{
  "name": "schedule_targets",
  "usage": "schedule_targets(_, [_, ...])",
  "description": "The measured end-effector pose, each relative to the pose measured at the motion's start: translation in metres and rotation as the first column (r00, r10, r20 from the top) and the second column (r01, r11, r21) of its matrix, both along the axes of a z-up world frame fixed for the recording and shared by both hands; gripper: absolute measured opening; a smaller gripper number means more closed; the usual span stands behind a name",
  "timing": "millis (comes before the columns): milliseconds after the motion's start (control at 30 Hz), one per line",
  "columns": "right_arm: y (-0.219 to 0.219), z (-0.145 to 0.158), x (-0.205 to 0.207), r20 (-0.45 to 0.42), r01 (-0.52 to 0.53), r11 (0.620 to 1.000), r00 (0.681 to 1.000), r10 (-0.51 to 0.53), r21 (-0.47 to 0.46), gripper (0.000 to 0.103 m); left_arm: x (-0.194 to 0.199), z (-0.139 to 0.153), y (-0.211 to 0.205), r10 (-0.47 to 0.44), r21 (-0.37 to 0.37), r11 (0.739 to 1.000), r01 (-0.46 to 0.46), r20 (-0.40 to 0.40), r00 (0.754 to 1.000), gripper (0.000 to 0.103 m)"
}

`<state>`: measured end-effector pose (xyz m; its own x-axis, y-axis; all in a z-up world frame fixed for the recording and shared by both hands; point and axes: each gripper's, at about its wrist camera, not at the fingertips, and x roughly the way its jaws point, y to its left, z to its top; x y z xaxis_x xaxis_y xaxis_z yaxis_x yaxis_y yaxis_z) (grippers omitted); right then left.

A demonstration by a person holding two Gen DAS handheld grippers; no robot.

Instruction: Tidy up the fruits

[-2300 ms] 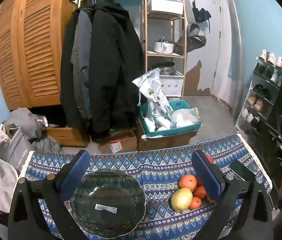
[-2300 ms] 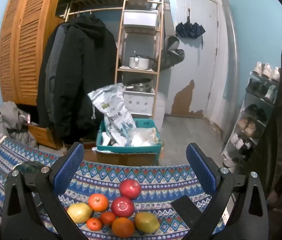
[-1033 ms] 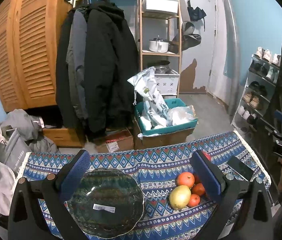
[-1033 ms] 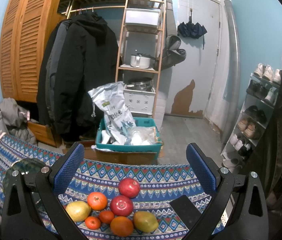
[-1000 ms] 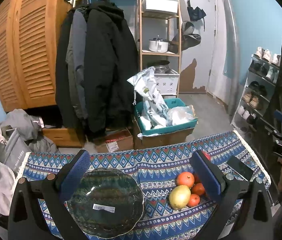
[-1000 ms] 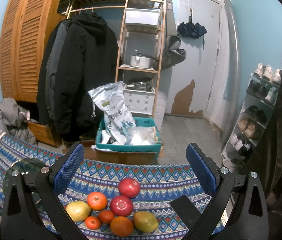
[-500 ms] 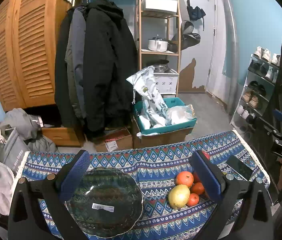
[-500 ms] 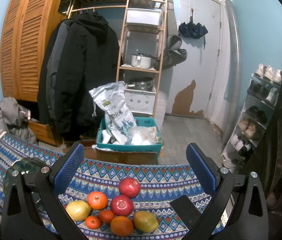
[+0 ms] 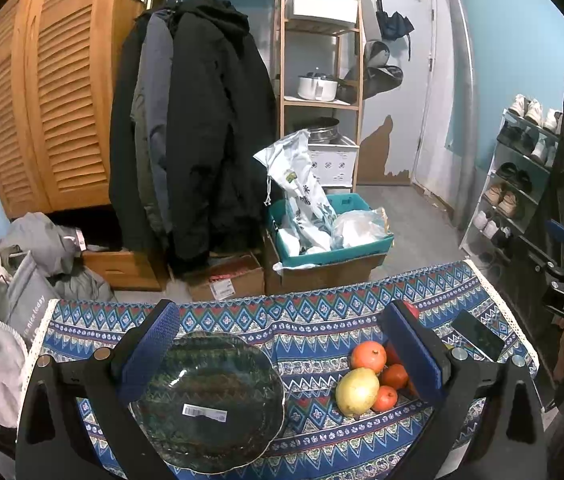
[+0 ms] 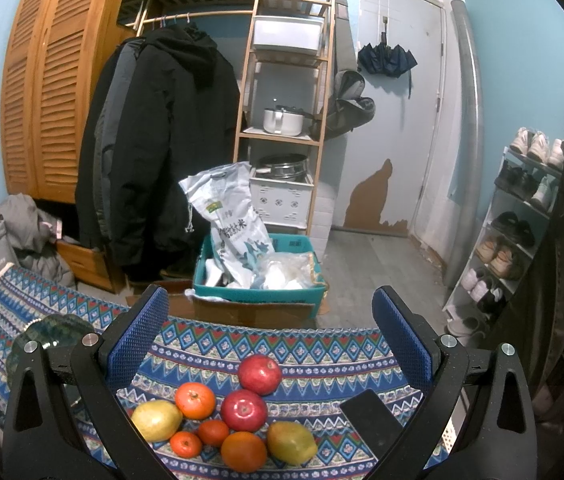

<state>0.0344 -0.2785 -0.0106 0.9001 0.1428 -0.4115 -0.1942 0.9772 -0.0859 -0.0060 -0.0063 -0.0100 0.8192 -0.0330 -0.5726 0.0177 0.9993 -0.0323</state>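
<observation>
Both my tongs gape wide and empty: left gripper (image 9: 282, 344) above the plate (image 9: 209, 404), right gripper (image 10: 269, 328) above the fruit (image 10: 237, 412).

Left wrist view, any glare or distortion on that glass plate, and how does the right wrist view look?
Left wrist view: sharp, dim warm light, no strong glare on the glass plate; fisheye bends the tablecloth edge. Right wrist view: fruit pile crisp, door frame bowed, corners black.
</observation>
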Motion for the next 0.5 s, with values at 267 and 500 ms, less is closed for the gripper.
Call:
schedule_targets(267, [-0.0007,-0.0005,-0.0004,-0.001,0.0,1.0,1.0,0.0,0.0,0.1,0.0046,0.0002,0.0045,0.008,-0.008,1.0,-0.008,-0.015,1.0,0.102])
schedule_targets(500, [-0.0011,-0.0006,-0.0001,-0.001,0.0,1.0,1.0,0.0,0.0,0.1,0.0073,0.0005,0.0054,0.009,-0.006,1.0,-0.01,-0.03,1.0,0.102])
